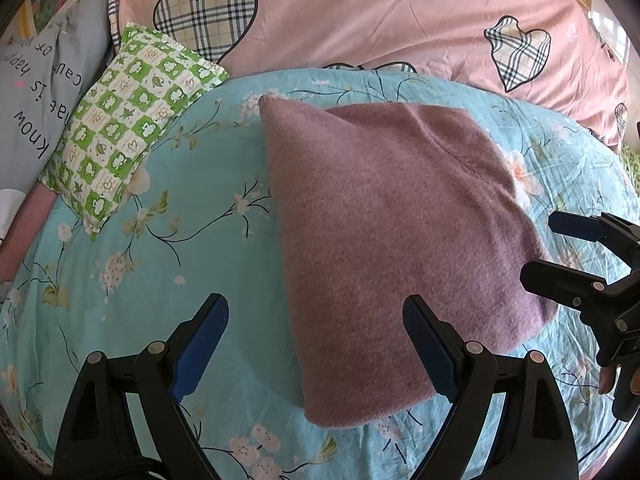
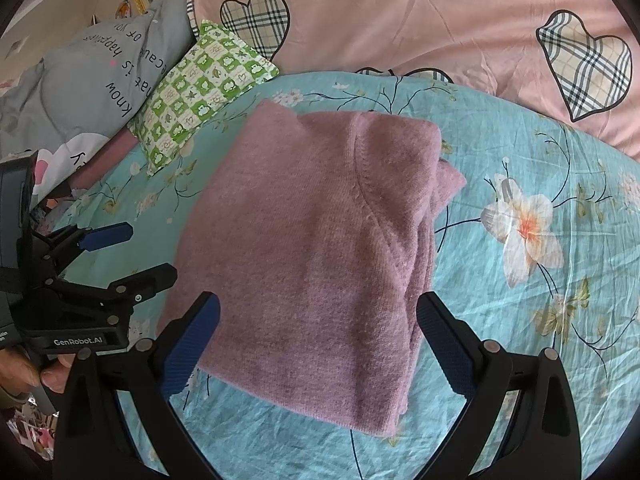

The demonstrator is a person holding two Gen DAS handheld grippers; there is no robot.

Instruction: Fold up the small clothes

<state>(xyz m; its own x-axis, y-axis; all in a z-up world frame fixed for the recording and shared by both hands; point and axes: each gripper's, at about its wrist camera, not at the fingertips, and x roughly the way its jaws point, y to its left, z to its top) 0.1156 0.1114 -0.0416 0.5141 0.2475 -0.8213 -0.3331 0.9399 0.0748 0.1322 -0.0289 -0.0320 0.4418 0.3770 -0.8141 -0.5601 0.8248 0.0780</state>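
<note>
A mauve knitted sweater (image 1: 396, 240) lies folded into a thick rectangle on a turquoise floral bedsheet (image 1: 160, 240); it also shows in the right wrist view (image 2: 316, 256). My left gripper (image 1: 316, 320) is open and empty, hovering over the sweater's near left edge; it also shows at the left of the right wrist view (image 2: 138, 250). My right gripper (image 2: 320, 320) is open and empty above the sweater's near edge; it shows at the right of the left wrist view (image 1: 538, 248).
A green checked pillow (image 1: 124, 132) lies at the left. A grey printed pillow (image 1: 28, 100) lies beyond it. A pink quilt (image 1: 380, 12) with plaid hearts covers the far side of the bed.
</note>
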